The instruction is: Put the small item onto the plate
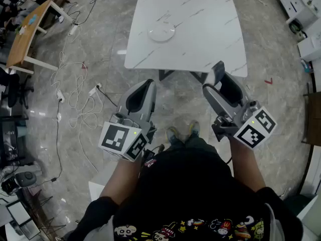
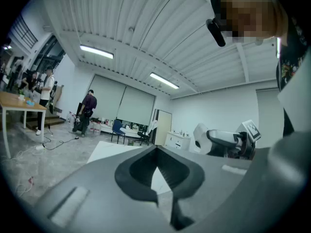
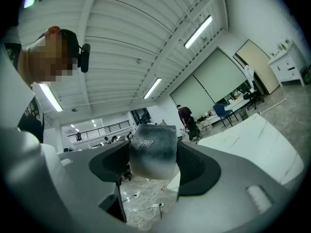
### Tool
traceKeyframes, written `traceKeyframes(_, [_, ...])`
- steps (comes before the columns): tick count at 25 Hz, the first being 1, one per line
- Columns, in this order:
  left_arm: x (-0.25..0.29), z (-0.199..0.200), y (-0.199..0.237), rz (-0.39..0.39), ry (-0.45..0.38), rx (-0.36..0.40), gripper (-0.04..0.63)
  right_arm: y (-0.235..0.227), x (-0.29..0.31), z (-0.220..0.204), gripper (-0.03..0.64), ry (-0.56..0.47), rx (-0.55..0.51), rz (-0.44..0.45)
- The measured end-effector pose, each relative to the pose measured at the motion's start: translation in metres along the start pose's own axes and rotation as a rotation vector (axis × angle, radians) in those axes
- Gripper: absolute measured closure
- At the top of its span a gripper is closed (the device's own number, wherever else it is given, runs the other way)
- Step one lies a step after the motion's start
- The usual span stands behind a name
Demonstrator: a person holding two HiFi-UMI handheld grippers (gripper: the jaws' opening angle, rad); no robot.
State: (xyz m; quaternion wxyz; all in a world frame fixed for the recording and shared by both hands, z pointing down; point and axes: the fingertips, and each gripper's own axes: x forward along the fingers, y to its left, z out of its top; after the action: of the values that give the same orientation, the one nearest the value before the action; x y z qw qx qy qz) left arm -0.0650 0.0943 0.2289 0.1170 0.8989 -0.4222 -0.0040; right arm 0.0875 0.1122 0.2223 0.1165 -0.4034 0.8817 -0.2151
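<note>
Your right gripper (image 1: 218, 73): clamped on the small silvery-grey item (image 3: 152, 150), held off the table. Your left gripper (image 2: 156, 154): jaws together, nothing between. White plate (image 1: 161, 33): on the white table (image 1: 210, 34), well ahead of both.

One white table (image 1: 200, 29), one plate (image 1: 161, 33), one small item (image 3: 151, 152), one wooden desk (image 1: 27, 31), and two grippers: left gripper (image 1: 148, 85), right gripper (image 1: 219, 72).
</note>
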Motion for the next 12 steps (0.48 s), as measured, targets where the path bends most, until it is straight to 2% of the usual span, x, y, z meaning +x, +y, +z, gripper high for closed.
traceKeyframes(6, [-0.024,0.025,-0.049,0.028,-0.048,0.068,0.595,0.027,-0.038,0.019,0.285,-0.018,-0.118,0.003])
traceKeyframes(12, [-0.025,0.026,-0.086,0.072,-0.056,0.107,0.595,0.017,-0.069,0.019,0.284,0.015,-0.194,-0.018])
